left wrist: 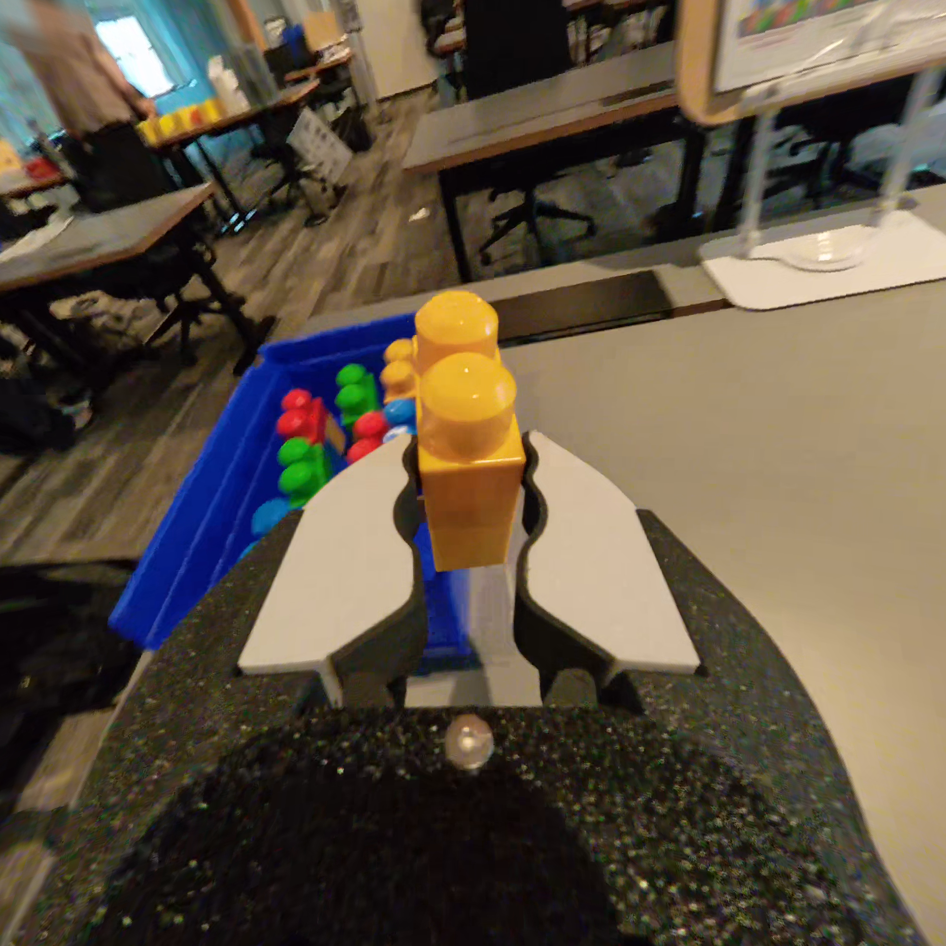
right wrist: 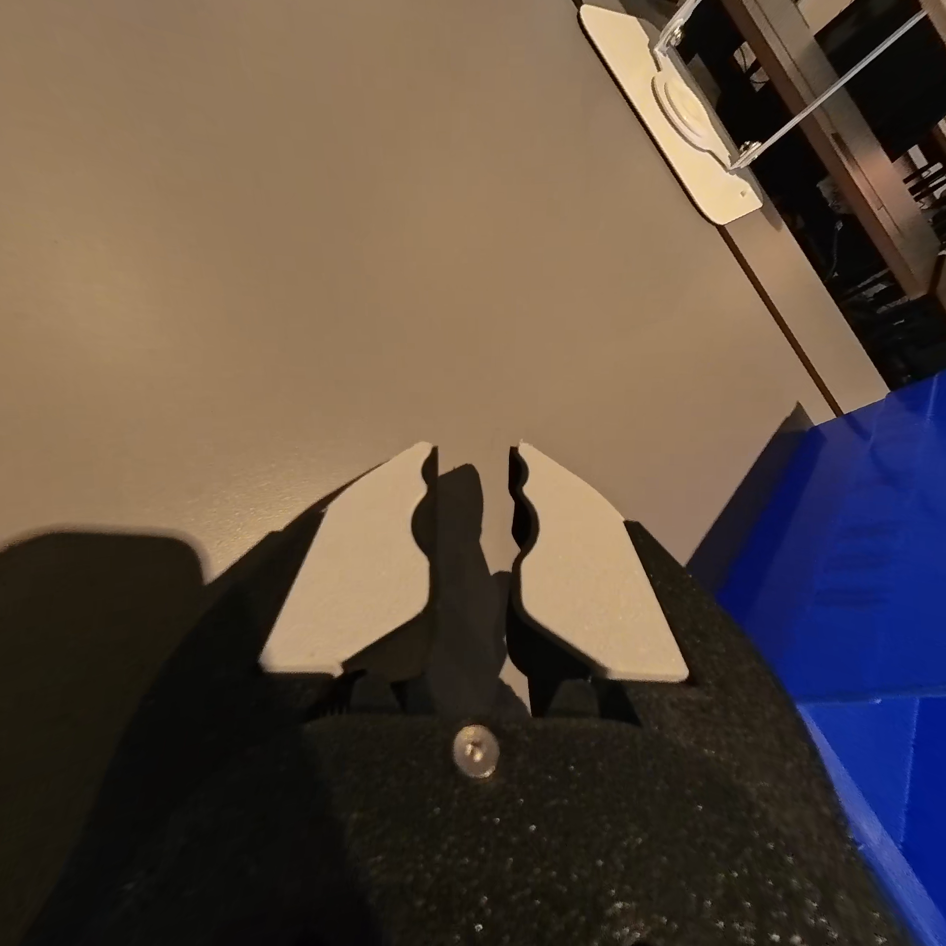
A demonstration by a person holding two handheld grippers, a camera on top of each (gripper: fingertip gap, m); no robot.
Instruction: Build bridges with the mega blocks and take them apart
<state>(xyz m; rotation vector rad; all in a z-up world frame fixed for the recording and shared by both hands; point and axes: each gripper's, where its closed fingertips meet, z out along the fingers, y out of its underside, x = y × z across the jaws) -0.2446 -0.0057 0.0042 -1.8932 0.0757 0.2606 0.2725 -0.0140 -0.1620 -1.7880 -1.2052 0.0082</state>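
While the left gripper holds a block up, this is how things look:

Left gripper (left wrist: 468,440): its two grey fingers pinch a yellow block from both sides, and the black inner edges touch it.

Yellow block (left wrist: 468,491): it stands up tall between the fingers, with two round bumps on top, one behind the other. It is up in the air, in front of the blue bin and the table edge.

Blue bin (left wrist: 205,512): it sits at the left edge of the grey table. From the right wrist view its blue wall (right wrist: 844,588) fills the right side, just beside the right gripper.

Blocks in the bin: red blocks (left wrist: 302,414), green blocks (left wrist: 302,466), a second green pair (left wrist: 353,391), light blue ones (left wrist: 269,514) and more yellow blocks (left wrist: 398,371) lie loose inside.

Right gripper (right wrist: 473,450): its fingers are a little way apart with nothing between them. It points down at the bare table, and its dark shadow lies under it.

Grey table (left wrist: 742,460): the top is flat and plain.

White base plate (left wrist: 819,271): it lies at the far edge of the table, with a clear stand on it.

Room behind: other desks and chairs are far back and blurry.
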